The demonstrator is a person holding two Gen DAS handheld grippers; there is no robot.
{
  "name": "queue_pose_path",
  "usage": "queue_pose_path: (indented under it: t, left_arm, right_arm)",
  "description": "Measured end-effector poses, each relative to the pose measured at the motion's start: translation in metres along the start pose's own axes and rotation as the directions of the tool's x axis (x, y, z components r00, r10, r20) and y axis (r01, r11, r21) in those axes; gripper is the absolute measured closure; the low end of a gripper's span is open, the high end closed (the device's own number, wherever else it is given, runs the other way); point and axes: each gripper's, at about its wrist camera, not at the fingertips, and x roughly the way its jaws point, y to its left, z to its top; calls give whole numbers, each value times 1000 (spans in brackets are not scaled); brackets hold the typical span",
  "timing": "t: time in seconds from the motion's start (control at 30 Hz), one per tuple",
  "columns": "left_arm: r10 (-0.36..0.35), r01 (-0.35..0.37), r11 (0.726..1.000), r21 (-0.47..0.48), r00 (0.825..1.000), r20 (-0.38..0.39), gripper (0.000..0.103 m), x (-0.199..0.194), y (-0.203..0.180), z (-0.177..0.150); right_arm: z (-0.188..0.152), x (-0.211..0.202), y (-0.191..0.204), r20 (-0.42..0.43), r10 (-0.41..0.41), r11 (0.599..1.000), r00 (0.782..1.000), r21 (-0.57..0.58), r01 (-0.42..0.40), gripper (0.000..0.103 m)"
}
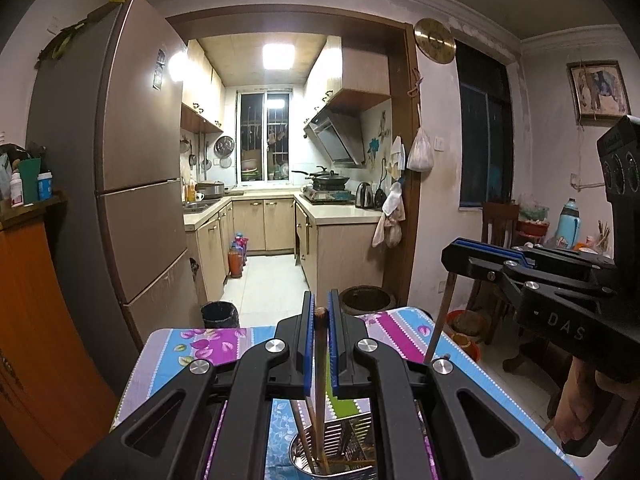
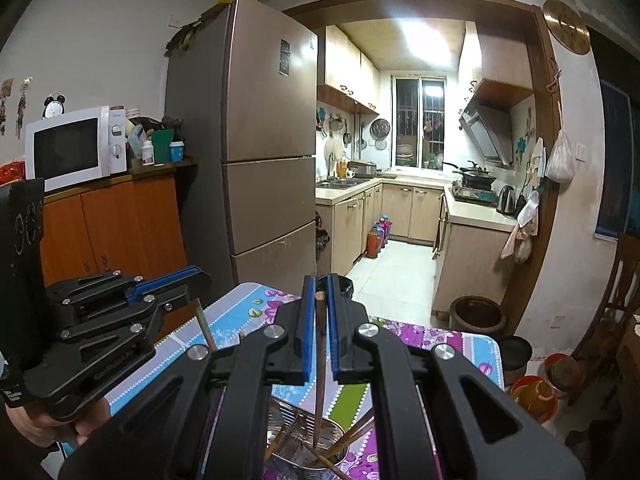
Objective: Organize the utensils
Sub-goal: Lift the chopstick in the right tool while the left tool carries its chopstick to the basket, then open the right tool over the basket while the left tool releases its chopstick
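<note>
Two chopsticks are in play, one per hand, both hanging upright over the metal utensil holder [image 2: 308, 444] that sits on the flowery tabletop [image 1: 192, 350] right below the tongs. The left tongs [image 1: 320, 312] are pressed together on a brown chopstick [image 1: 320, 360], whose tip reaches down into the holder. The right tongs [image 2: 319, 294] pinch another chopstick [image 2: 319, 368] the same way, its point just over the holder's mouth. From the left camera you can spot the right tongs off to the side, with that stick dangling below them.

Progress-wise, I'd say it's partway: a few chopsticks already lean inside the holder, crossed at angles. These two aren't released yet. Can't see any loose utensils on the tabletop from here, so can't tell how many are left. Beyond the tongs it's just fridge [image 2: 264, 140] and kitchen.
</note>
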Motion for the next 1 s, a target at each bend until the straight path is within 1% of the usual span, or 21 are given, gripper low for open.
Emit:
queue_pose_path:
  t: [0.2, 0.33, 0.4, 0.43, 0.47, 0.6, 0.67, 0.87, 0.9, 1.0]
  left_arm:
    - [3, -3, 1000, -2, 1000, -28, 95, 13, 1, -4]
    - [8, -8, 1000, -12, 999, -33, 95, 18, 4, -5]
    - [13, -13, 1000, -17, 999, -36, 95, 20, 5, -5]
    - [17, -18, 1000, -18, 999, -37, 95, 21, 6, -6]
    - [21, -22, 1000, -19, 999, -37, 95, 21, 7, -6]
    - [34, -35, 999, -26, 999, -36, 95, 22, 9, -6]
    - [40, -41, 999, -28, 999, -37, 95, 22, 9, -6]
    - [54, -56, 998, -39, 998, -43, 95, 21, 11, -8]
    - [56, -58, 998, -39, 998, -43, 93, 21, 12, -8]
    - [61, -62, 997, -34, 997, -39, 85, 16, 12, -10]
  right_arm:
    - [-6, 12, 0, -33, -1, 1000, 999, 8, 1, 98]
    - [-6, 12, -2, -33, -12, 1000, 999, 6, 12, 97]
    - [-5, 10, -3, -23, -20, 1000, 1000, 7, 21, 90]
    - [-6, 7, -4, -16, -25, 1000, 1000, 9, 25, 83]
    - [-6, 6, -5, -11, -27, 1000, 1000, 10, 27, 79]
    - [-7, -1, -7, 6, -33, 999, 999, 10, 33, 75]
    - [-8, -4, -7, 15, -33, 999, 999, 6, 33, 69]
    - [-12, -13, -6, 32, -32, 999, 999, -6, 32, 58]
    - [-13, -15, -7, 33, -33, 999, 999, -5, 33, 57]
    - [-15, -18, -9, 33, -35, 999, 999, -1, 35, 56]
